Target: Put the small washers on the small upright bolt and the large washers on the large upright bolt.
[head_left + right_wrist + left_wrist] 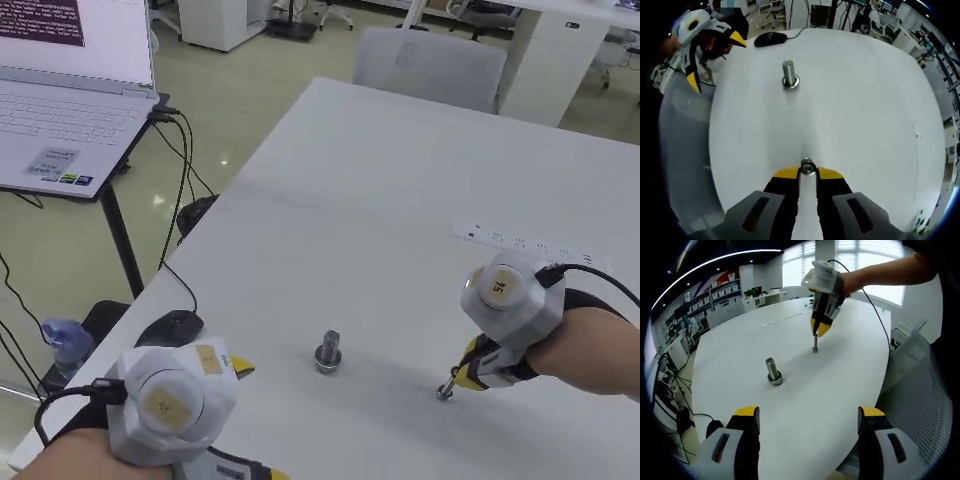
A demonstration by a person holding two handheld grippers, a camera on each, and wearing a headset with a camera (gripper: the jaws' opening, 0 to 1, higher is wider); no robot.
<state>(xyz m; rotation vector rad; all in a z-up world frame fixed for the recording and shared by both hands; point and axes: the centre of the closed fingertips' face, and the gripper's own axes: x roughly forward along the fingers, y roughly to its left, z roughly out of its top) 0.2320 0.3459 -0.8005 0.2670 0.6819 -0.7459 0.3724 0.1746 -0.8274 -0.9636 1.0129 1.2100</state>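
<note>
Head view down over the table [400,200]; both gripper views low, opposed, sharing the large bolt [773,371].

Two upright bolts on the surface, one large bolt [773,371] ahead of the left gripper [808,412], one small bolt [446,388] at the right gripper [807,174] tips, two grippers, one laptop [62,110], one mouse [170,327], one power strip [525,242] beyond the right gripper.

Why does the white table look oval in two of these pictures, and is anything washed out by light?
Left gripper view: the fisheye lens bends the table into an oval, and the windows are blown out white. Right gripper view: the same bulging, with the table's edges curving. Head view: the edges run straight, the light is even, and the large bolt casts only a faint shadow.
</note>
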